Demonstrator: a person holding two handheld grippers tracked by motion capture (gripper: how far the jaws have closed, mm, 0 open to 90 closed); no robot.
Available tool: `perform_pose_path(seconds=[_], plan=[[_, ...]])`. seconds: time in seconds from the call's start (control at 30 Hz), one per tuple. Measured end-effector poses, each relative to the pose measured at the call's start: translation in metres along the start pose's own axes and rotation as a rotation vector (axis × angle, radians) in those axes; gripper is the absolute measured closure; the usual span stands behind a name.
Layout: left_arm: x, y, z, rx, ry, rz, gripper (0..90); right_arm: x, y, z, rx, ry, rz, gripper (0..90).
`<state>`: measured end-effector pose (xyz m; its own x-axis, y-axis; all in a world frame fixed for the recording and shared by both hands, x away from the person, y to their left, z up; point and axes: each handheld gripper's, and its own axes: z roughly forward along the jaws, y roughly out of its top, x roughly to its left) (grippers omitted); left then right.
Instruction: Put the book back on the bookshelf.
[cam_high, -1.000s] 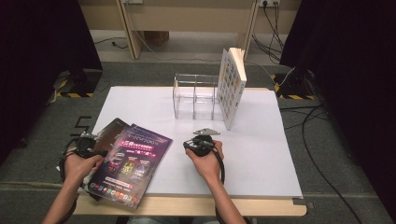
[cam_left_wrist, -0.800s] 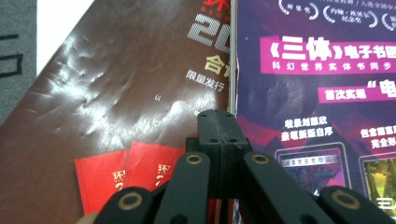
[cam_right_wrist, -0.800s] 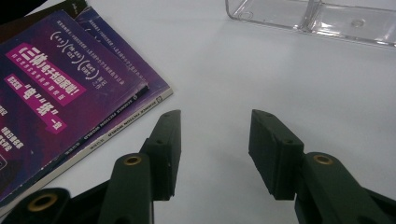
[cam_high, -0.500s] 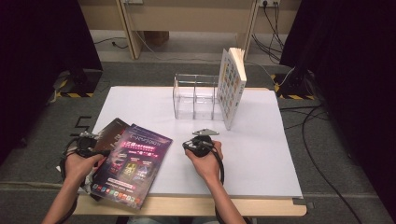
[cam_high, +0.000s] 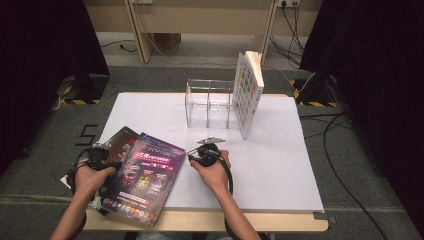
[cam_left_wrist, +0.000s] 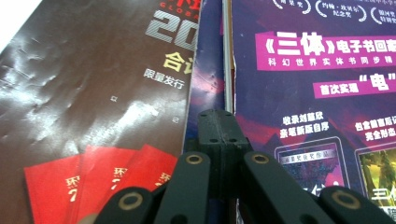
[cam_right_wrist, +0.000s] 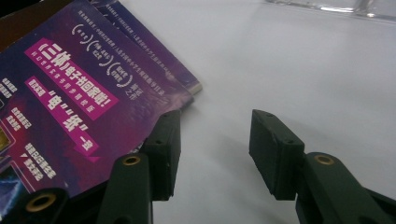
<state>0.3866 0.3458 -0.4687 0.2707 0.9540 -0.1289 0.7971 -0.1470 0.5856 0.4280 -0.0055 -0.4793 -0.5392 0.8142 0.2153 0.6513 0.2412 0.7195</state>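
High view: the left gripper (cam_high: 102, 154) fingers are clamped on the purple magazine (cam_high: 145, 177); the right gripper (cam_high: 200, 155) fingers stand apart. At one o'clock, a clear rack (cam_high: 209, 102) and a book (cam_high: 248, 92) stand on the surface (cam_high: 280, 150).

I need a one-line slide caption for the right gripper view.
Open hand-held gripper beside the purple magazine on the white table.

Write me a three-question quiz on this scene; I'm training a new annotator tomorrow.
1. True or false: the left gripper is shut on the purple magazine.
2. Which thing stands upright against the clear organizer: A) a book, B) a mug, C) a lamp?
3. In the right gripper view, what lies between the jaws of the right gripper?

Key
1. True: its jaws pinch the magazine's edge.
2. A.
3. Nothing but bare white table; the jaws stand open beside the magazine's corner.
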Motion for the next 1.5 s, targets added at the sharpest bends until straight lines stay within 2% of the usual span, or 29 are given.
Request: perform_pose_path(seconds=[0.27, 0.4, 0.43, 0.63, 1.0, 1.23, 1.4, 1.5], plan=[[-0.004, -0.001, 0.000, -0.001, 0.004, 0.012, 90.0, 0.006, 0.006, 0.016, 0.051, 0.041, 0.014, 52.3], [-0.006, -0.001, 0.000, 0.000, 0.010, 0.018, 90.0, 0.006, 0.009, 0.023, 0.064, 0.057, 0.034, 51.0], [-0.006, -0.001, 0.000, 0.001, 0.011, 0.018, 90.0, 0.007, 0.010, 0.025, 0.068, 0.060, 0.051, 50.7], [-0.008, -0.001, 0.000, 0.001, 0.023, 0.027, 90.0, 0.005, 0.015, 0.032, 0.071, 0.079, 0.069, 49.7], [-0.007, -0.001, 0.000, 0.003, 0.022, 0.019, 90.0, 0.005, 0.017, 0.035, 0.078, 0.104, 0.107, 48.7], [-0.008, -0.001, 0.001, 0.003, 0.028, 0.025, 90.0, 0.007, 0.018, 0.038, 0.072, 0.115, 0.108, 49.0], [-0.008, -0.002, 0.001, 0.003, 0.028, 0.023, 90.0, 0.010, 0.017, 0.039, 0.067, 0.105, 0.108, 49.8], [-0.009, -0.002, 0.001, 0.002, 0.032, 0.024, 90.0, 0.010, 0.016, 0.038, 0.066, 0.105, 0.131, 50.4]])
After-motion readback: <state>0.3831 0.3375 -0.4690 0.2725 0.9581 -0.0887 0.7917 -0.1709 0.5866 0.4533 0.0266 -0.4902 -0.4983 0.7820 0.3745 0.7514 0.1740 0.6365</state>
